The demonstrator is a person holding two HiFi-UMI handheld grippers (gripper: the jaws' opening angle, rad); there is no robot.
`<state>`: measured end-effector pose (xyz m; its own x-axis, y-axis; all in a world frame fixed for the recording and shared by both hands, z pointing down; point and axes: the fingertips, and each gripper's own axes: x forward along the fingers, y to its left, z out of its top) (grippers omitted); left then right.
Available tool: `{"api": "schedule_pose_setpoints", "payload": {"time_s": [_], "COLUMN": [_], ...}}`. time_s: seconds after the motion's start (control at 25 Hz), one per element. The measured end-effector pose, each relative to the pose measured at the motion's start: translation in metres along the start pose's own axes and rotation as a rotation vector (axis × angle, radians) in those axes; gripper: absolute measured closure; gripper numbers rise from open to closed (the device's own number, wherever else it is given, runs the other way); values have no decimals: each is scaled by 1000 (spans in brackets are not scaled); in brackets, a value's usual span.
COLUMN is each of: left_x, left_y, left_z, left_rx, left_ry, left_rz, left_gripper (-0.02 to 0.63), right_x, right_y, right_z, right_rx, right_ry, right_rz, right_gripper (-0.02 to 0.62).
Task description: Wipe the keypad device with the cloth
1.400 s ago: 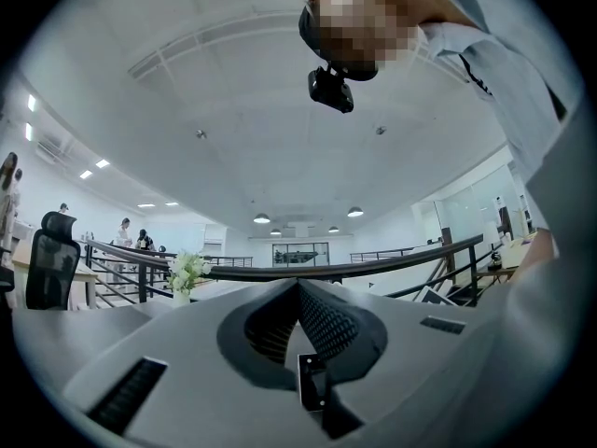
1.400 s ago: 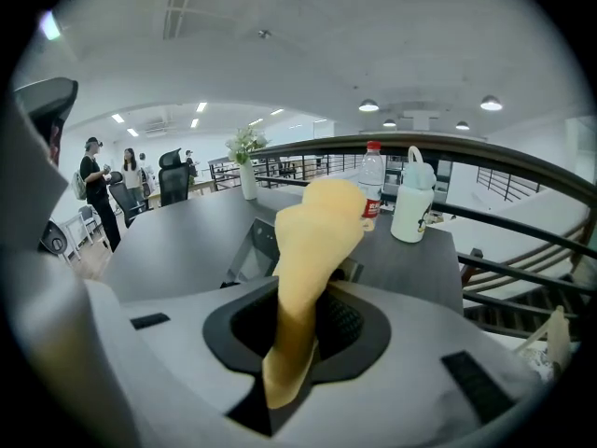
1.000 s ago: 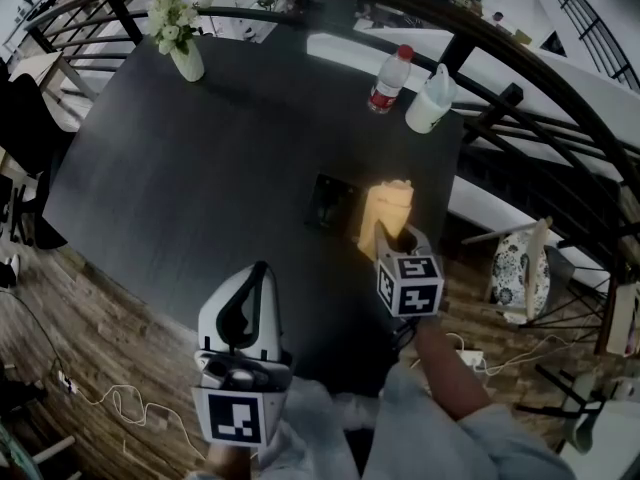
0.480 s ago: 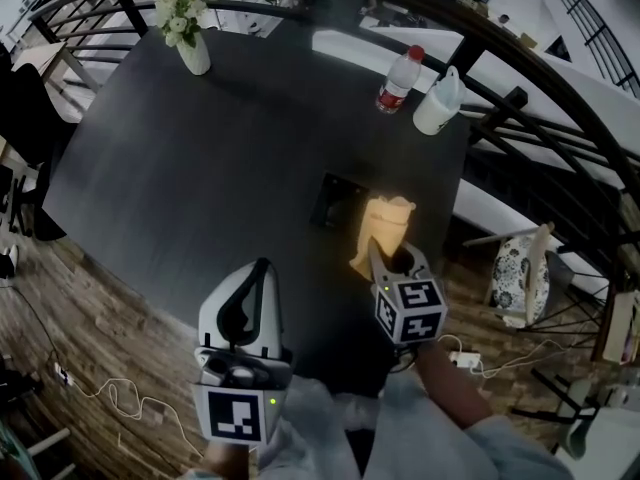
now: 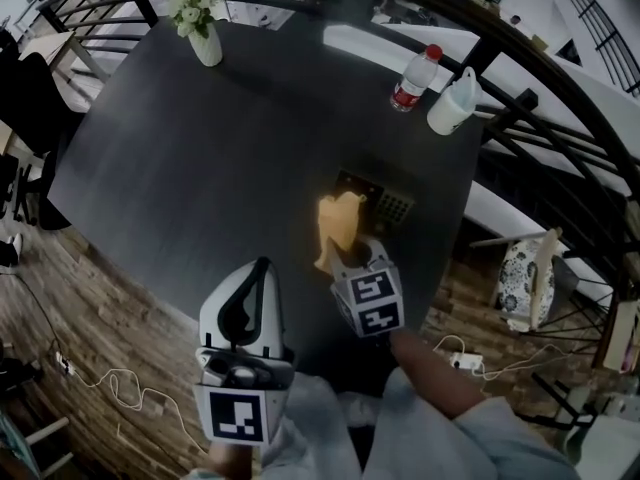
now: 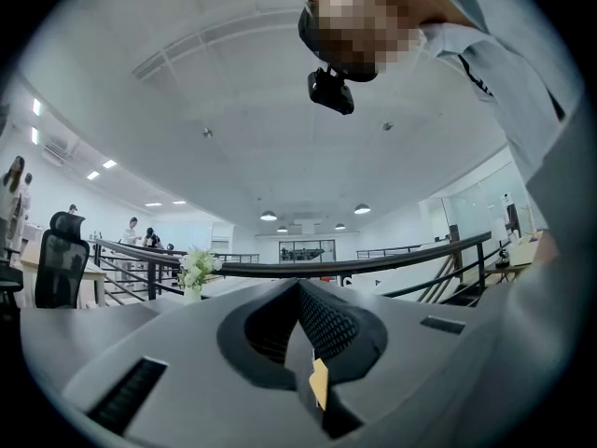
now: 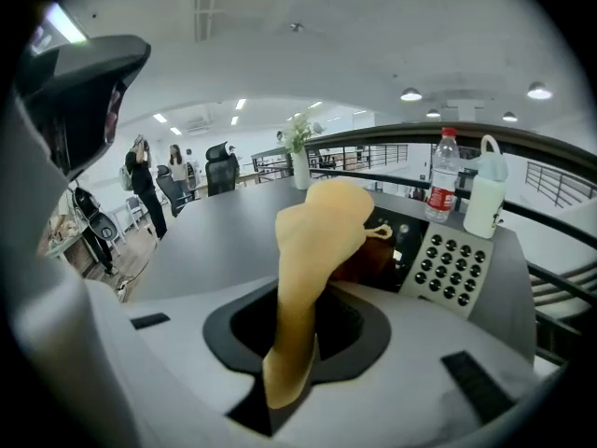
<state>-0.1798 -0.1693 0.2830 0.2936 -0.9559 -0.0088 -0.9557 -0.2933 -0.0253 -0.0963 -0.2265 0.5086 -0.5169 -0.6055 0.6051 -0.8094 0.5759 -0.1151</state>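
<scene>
The keypad device [image 7: 452, 267] is seen lying flat on the dark table [image 5: 200, 158], close to the table's edge nearest the person; its grid of round dark buttons is turned upward, with a darker panel at its left.

The right gripper [image 5: 338, 253] is held just on the near side of the device; its jaws are pressed together on the lower end of the yellow cloth [image 7: 322, 241]; the cloth is carried upright out of the jaws, and its folded top is bent over towards the device's darker left part; whether cloth and device touch cannot be told.

The left gripper [image 5: 260, 273] is held well to the near left of the device, apart from it and off the table's edge; its jaws are closed against each other and pointed up and away, with nothing gripped; a small yellow tab is seen at their seam, and what it is cannot be told.

Beyond the device, at the far right corner, a water bottle [image 5: 415, 78] and a white jug [image 5: 452, 101] are stood side by side; far to the device's left, a vase of flowers [image 5: 200, 20] is stood at the far corner.
</scene>
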Motion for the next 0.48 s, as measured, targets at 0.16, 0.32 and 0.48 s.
{"api": "schedule_pose_setpoints", "payload": {"time_s": [0.16,0.32,0.48], "left_x": [-2,-2,-1], "left_y": [3,6,7], "left_z": [-1,-2,-3], "left_rx": [0,-1,-2], "left_ry": [6,11,14], "left_rz": [9,15,14], "left_gripper": [594,594,594], "right_x": [20,29,26], "right_y": [5,-2,-19], "right_z": [-5,-12,-17], "right_rx": [-30,-30,25], "right_ry": [35,71,82], "right_rz": [9,-19,-60], "right_gripper": [525,525,525]}}
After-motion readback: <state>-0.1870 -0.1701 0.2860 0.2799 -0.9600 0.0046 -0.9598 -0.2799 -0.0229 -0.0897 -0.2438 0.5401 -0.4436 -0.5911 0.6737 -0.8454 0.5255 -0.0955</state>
